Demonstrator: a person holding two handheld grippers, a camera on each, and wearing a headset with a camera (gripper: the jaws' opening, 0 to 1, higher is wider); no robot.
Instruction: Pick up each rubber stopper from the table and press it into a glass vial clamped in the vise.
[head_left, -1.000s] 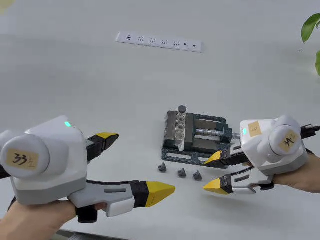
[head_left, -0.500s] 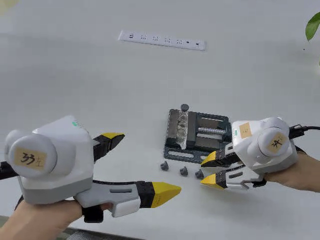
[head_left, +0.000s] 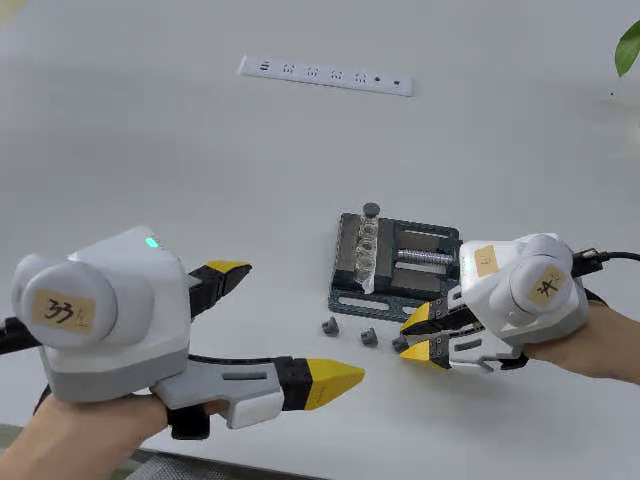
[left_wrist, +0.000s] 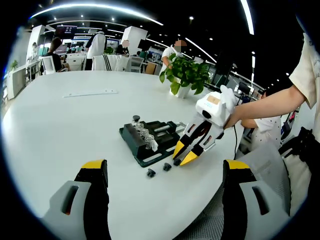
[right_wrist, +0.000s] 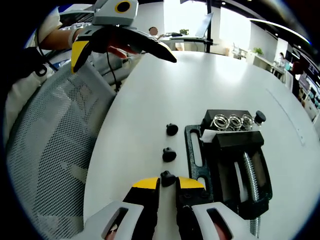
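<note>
While table bears vise | L fingers wide, empty | R fingers narrow at stopper, hold unclear

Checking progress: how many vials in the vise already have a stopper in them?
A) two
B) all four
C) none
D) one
D: the end vial is capped dark, while the other three in the vise stand with open mouths.

white table, vise, three stoppers, power strip
</note>
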